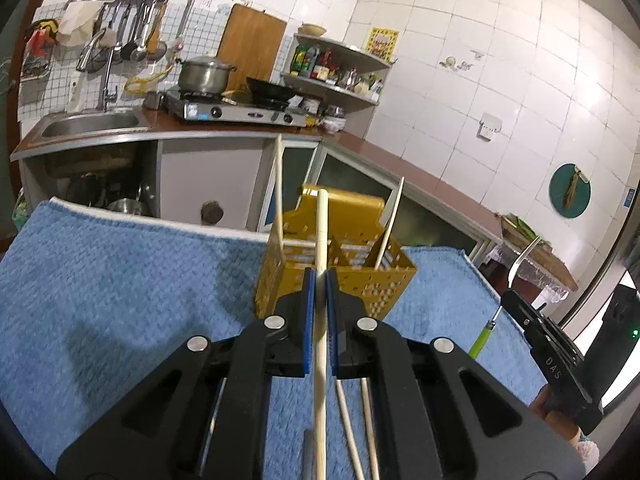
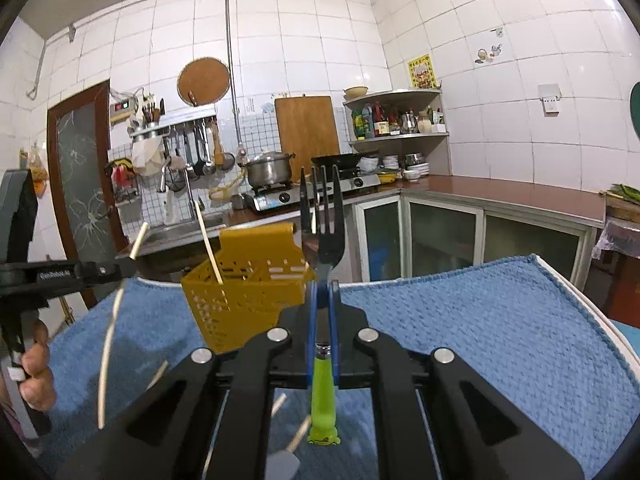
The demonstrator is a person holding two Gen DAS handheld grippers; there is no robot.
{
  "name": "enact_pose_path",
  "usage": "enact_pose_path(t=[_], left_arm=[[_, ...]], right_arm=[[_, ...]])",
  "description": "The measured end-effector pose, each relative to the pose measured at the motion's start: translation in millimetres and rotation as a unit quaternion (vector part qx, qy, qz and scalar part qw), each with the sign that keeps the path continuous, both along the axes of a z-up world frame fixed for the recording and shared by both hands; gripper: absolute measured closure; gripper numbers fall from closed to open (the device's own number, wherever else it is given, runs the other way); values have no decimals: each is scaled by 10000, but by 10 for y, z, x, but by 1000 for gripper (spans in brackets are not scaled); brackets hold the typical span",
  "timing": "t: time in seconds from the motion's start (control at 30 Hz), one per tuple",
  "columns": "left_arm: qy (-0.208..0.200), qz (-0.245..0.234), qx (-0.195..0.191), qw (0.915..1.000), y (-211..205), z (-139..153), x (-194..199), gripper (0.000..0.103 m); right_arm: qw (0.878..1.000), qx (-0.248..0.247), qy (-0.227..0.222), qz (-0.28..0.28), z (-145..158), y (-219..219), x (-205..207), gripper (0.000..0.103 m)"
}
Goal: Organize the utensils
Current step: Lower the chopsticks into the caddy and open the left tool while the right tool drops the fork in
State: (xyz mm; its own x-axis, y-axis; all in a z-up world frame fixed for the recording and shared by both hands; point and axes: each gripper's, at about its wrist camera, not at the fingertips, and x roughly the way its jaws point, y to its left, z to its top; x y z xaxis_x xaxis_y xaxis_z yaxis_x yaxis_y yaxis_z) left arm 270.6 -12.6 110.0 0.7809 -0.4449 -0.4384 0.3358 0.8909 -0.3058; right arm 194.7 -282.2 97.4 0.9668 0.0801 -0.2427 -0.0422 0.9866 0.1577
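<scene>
In the left wrist view my left gripper (image 1: pixel 319 277) is shut on a pale chopstick (image 1: pixel 321 224) that points up and forward over the gold perforated utensil caddy (image 1: pixel 360 280). Two chopsticks (image 1: pixel 279 184) stand in the caddy. At the right edge the right gripper (image 1: pixel 507 299) holds a fork by its green handle (image 1: pixel 482 336). In the right wrist view my right gripper (image 2: pixel 323 289) is shut on the fork (image 2: pixel 325 220), tines up, beside the caddy (image 2: pixel 240 292). The left gripper (image 2: pixel 129 267) carries its chopstick (image 2: pixel 109 344) at the left, above a hand (image 2: pixel 36 376).
A blue towel (image 1: pixel 120 280) covers the table under the caddy. Loose chopsticks (image 1: pixel 347 420) lie on it beneath the left gripper, and more chopsticks (image 2: pixel 160 374) show in the right view. Behind are a counter with a sink (image 1: pixel 92 124), a stove (image 1: pixel 236 110) and a pot (image 1: pixel 204 74).
</scene>
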Motion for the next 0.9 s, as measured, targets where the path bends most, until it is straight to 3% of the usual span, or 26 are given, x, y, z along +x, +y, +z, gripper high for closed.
enact_pose_path(t=[0.33,0.57,0.73,0.9], left_arm=[[-793,16,-22,9968,-173,427,313,99],[-1571,166,117,9874,-321,848,644,99],[-1984,337,160,9794,-397,886,893,99],[-2093,473,111,9766,-452,766,1125,99]], right_arm=[[9987,71,-460,195,459,92,333,97],[9962,25,-816,314,829,270,668,97],[9955,-47,-890,332,815,391,908,97],[9960,-98,-838,308,666,433,1109,97]])
